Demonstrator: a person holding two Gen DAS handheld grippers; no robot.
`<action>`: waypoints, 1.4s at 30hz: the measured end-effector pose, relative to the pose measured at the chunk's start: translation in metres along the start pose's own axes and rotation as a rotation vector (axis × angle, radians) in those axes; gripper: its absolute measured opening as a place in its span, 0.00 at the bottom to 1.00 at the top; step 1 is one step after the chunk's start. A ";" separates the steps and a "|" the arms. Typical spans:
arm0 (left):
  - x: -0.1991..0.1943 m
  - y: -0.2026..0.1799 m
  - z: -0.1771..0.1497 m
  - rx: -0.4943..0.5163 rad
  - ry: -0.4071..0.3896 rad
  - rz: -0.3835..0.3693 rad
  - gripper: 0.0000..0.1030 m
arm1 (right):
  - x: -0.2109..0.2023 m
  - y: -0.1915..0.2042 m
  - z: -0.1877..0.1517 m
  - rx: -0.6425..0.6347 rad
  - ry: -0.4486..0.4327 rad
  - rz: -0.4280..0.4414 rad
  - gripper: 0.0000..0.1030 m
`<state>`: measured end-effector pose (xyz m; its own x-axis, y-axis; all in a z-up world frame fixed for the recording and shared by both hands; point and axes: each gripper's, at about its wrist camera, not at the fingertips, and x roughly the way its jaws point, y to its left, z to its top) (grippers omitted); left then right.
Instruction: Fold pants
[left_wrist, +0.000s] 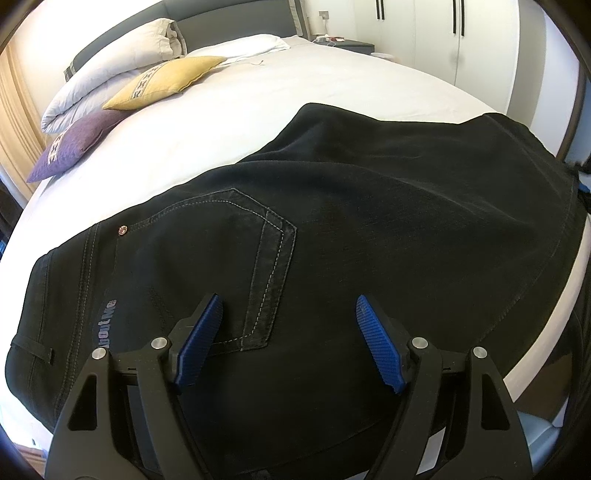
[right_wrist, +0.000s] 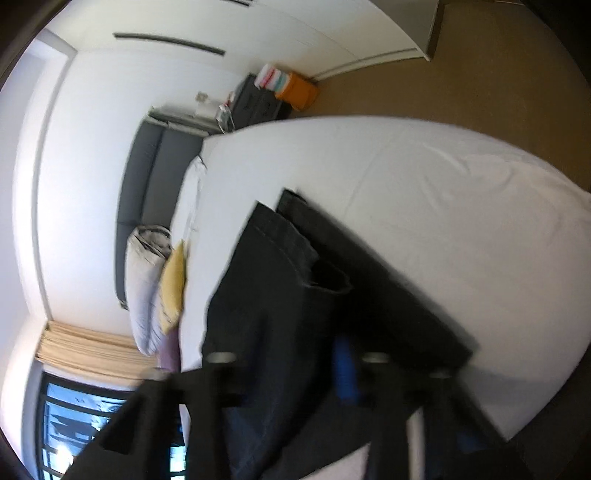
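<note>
The left gripper (left_wrist: 290, 314) hangs just above the seat of the black pants (left_wrist: 332, 206), its blue pads spread wide and holding nothing, while the pants lie along the near edge of the white bed (left_wrist: 258, 122), waistband to the left, back pocket (left_wrist: 255, 266) up. The right gripper (right_wrist: 332, 369) appears in a blurred, tilted view with dark cloth draped over it, so it looks to be carrying a leg end across in the lengthwise fold, though whether its pads pinch that cloth I cannot tell. Next, I judge, the raised leg must be laid square over the seat while the left gripper steadies the waist.
</note>
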<state>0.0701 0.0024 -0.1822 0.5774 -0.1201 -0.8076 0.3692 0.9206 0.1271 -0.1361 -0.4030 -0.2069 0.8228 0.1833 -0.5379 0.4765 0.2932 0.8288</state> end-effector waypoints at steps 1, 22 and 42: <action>0.000 0.000 0.000 -0.001 -0.001 -0.001 0.73 | 0.003 -0.002 0.000 0.007 0.001 -0.011 0.08; 0.000 0.004 -0.001 0.009 0.004 -0.021 0.73 | -0.036 -0.014 -0.009 -0.069 -0.100 -0.069 0.04; -0.009 0.013 -0.015 0.046 -0.021 -0.032 0.76 | -0.091 0.002 0.025 -0.122 -0.228 -0.259 0.37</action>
<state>0.0590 0.0214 -0.1823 0.5799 -0.1575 -0.7993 0.4203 0.8983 0.1279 -0.2020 -0.4426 -0.1527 0.7339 -0.1215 -0.6683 0.6492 0.4150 0.6374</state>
